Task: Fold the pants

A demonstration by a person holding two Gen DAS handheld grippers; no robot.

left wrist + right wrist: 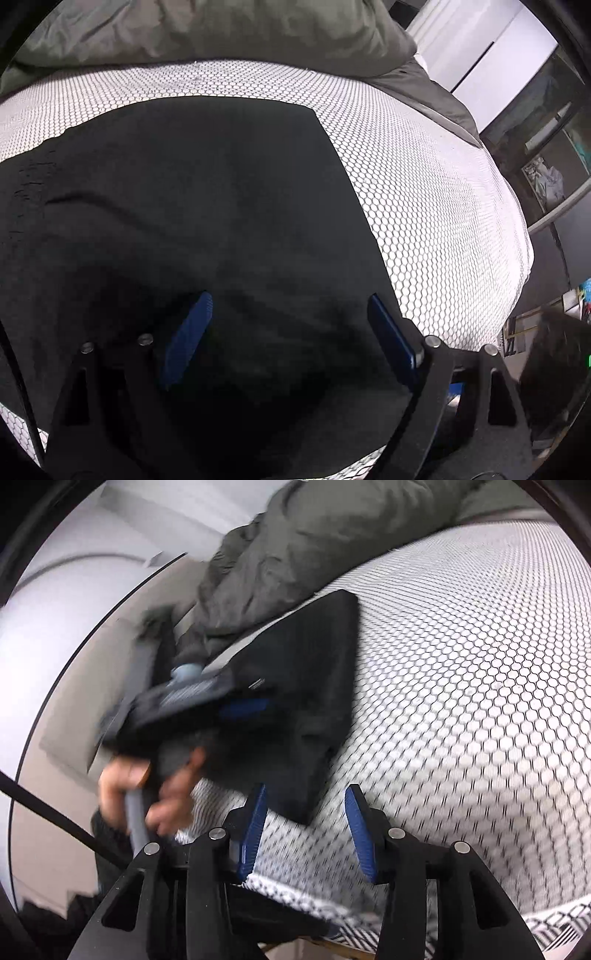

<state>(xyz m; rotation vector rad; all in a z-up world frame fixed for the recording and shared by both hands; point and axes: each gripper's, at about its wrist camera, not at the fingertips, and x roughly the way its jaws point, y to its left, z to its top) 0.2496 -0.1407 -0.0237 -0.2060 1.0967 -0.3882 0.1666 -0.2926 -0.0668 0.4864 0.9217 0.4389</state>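
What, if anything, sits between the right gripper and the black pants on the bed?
Nothing visible. The right gripper is open over bare honeycomb-patterned bedding, with the near corner of the pants just ahead of its fingertips. The left gripper is at the pants' left side, off that path. The grey duvet lies beyond the pants.

I am looking at a bed with a white dotted sheet (424, 192), a big gray-green blanket (229, 29) lying at its far end, and a white wall (74, 565) standing beside it.
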